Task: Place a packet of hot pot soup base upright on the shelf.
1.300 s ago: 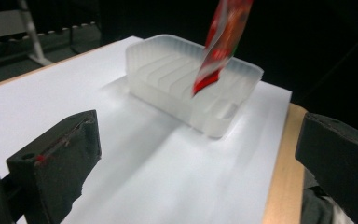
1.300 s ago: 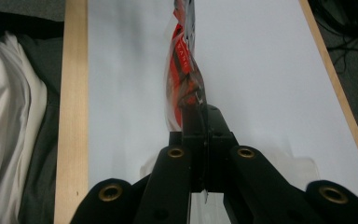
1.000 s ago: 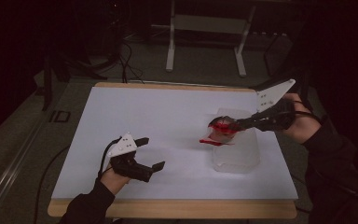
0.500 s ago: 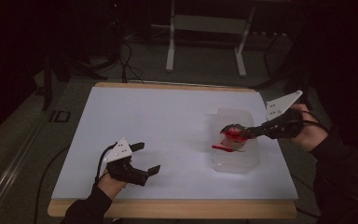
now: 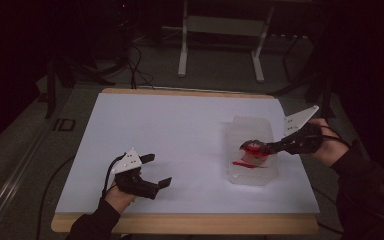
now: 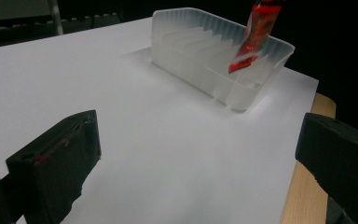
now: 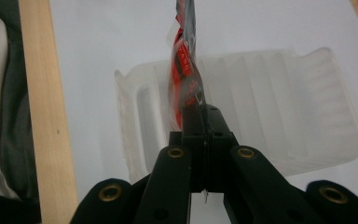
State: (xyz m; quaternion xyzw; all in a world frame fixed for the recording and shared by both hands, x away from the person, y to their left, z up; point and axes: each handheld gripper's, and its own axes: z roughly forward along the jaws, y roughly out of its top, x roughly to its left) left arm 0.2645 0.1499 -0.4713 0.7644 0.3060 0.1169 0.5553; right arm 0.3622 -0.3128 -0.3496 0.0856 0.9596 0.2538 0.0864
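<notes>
Right gripper view: the right tool (image 7: 200,112) pinches a red packet (image 7: 185,65) tight above the slotted clear bin (image 7: 326,116); the limp packet could snag a divider or miss its slot.

Your right claw (image 5: 254,147) is black with a pale grey plate, and it pinches a glossy red packet (image 7: 185,70) with white lettering and a clear edge. Near the desk's right edge, the ridged bin (image 5: 252,131) is frosted translucent white. Your left claw (image 5: 158,170) is black too. The desk (image 5: 170,125) is plain white on top, edged in light wood.
</notes>
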